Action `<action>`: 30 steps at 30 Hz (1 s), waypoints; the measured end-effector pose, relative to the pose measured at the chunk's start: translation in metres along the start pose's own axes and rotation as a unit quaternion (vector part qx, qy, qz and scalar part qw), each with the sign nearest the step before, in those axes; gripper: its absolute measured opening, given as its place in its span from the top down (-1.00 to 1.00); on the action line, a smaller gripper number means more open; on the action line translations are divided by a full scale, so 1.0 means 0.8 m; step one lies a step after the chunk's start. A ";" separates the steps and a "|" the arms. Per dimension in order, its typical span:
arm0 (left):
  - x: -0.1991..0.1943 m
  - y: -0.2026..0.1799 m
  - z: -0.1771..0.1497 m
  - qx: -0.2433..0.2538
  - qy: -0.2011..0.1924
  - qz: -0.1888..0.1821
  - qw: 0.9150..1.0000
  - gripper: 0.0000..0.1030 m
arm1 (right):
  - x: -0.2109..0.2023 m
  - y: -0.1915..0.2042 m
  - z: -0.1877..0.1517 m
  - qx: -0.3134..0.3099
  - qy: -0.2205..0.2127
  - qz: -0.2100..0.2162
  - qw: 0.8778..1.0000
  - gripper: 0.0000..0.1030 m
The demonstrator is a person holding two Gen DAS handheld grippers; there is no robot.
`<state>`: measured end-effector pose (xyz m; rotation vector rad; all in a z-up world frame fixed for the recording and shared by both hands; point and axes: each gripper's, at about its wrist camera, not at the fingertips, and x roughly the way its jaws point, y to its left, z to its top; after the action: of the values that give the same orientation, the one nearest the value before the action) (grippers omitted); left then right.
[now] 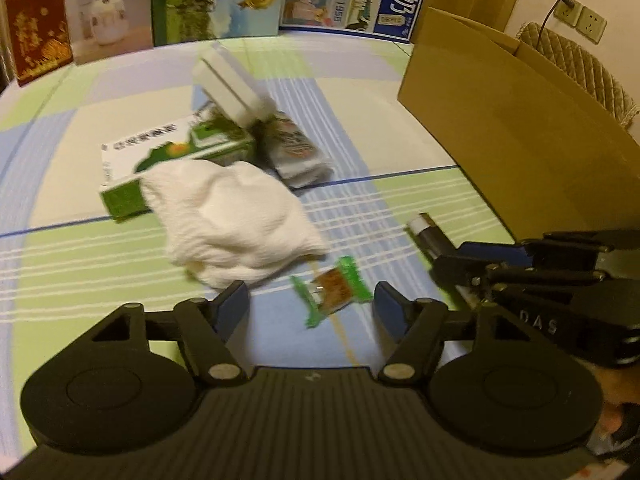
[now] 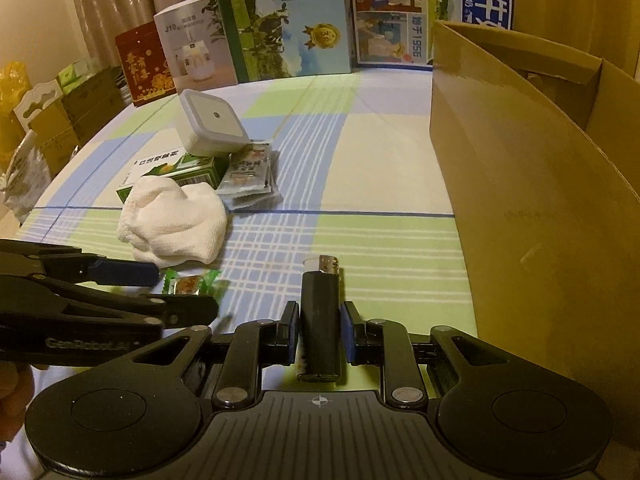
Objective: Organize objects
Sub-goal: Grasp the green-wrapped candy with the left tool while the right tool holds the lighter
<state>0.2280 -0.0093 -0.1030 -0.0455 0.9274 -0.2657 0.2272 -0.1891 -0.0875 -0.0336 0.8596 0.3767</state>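
Note:
My right gripper (image 2: pixel 319 318) is shut on a black lighter (image 2: pixel 320 320), which also shows in the left wrist view (image 1: pixel 430 234), next to the open cardboard box (image 2: pixel 540 200). My left gripper (image 1: pixel 310 306) is open, its fingers on either side of a green-wrapped candy (image 1: pixel 330 290) on the checked cloth; it also shows from the side in the right wrist view (image 2: pixel 160 288). A crumpled white cloth (image 1: pixel 232 220) lies just beyond the candy. Behind it lie a green and white carton (image 1: pixel 160 160), a silver sachet pile (image 1: pixel 296 152) and a white square device (image 1: pixel 232 88).
The cardboard box (image 1: pixel 512 128) stands on the right of the table. Printed cartons (image 1: pixel 224 0) line the table's back edge. Boxes and bags (image 2: pixel 48 120) are stacked off the table to the left.

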 end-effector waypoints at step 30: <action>-0.003 -0.009 -0.006 0.002 -0.009 0.064 0.998 0.09 | 0.001 0.005 -0.001 0.006 0.008 0.020 1.000 0.63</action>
<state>0.2215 -0.0150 -0.1033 0.0153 0.9081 -0.1473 0.2258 -0.1855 -0.0876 -0.0076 0.8788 0.4083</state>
